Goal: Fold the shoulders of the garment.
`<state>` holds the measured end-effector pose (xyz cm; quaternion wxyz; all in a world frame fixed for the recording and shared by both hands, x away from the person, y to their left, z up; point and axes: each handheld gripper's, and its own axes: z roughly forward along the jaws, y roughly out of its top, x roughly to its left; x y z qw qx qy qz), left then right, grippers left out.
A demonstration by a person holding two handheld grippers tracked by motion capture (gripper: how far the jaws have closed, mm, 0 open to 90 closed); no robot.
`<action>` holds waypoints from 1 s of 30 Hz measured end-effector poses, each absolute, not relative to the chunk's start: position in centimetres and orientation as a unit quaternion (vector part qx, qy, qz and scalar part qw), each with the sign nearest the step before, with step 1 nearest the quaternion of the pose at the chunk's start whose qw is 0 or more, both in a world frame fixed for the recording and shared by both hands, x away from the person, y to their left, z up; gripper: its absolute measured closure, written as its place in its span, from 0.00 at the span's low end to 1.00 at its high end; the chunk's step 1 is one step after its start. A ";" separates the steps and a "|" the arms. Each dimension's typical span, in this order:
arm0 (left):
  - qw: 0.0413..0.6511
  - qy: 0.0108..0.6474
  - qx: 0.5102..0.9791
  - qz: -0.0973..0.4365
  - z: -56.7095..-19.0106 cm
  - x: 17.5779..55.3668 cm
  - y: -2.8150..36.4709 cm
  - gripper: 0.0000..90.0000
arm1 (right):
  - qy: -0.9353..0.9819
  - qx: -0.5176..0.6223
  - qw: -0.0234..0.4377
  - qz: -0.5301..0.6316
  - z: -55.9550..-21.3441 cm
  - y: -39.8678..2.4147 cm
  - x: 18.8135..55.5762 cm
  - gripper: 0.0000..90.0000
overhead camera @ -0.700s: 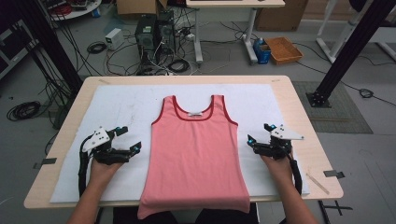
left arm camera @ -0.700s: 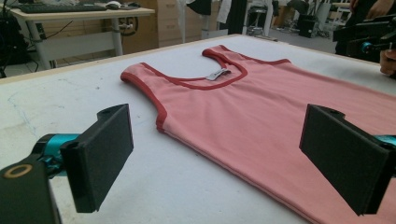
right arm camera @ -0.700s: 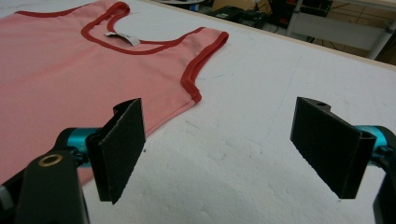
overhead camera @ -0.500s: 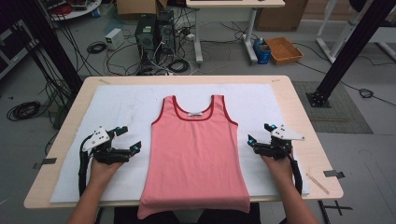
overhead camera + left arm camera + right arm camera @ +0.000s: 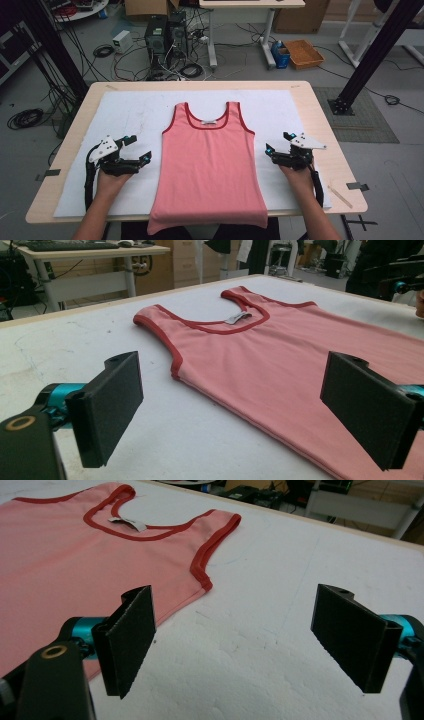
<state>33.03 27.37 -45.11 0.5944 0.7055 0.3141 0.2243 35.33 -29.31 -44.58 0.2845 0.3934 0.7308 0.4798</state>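
Left hand-held gripper (image 5: 136, 151) and right hand-held gripper (image 5: 277, 143): jaws wide, holding nothing, resting lower left and lower right on the worktop (image 5: 320, 120). Pink tank top (image 5: 210, 165) flat between them at centre frame. Orange tray (image 5: 303, 53) on floor, upper right, contents unclear.

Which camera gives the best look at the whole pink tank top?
The high view: the tank top lies flat, seen whole from straps to hem, which hangs over the table's near edge. The left gripper view and the right gripper view show it low and slantwise, with its lower part cropped off.
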 end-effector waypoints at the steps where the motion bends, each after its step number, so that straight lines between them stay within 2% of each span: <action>1: 0.594 0.314 0.705 0.224 -45.1 33.0 27.4 0.11 | 0.730 0.399 0.284 0.478 -44.3 -29.3 35.5 0.20; 11: 0.596 0.317 0.704 0.222 -45.1 33.1 27.5 0.11 | 0.743 0.394 0.269 0.470 -39.0 -28.6 38.6 0.20; 16: 0.596 0.318 0.703 0.221 -45.1 33.1 27.4 0.11 | 0.753 0.400 0.251 0.457 -37.0 -27.2 41.5 0.20; 30: 0.595 0.327 0.702 0.217 -45.1 33.2 27.5 0.11 | 0.773 0.411 0.227 0.426 -36.1 -22.8 48.0 0.20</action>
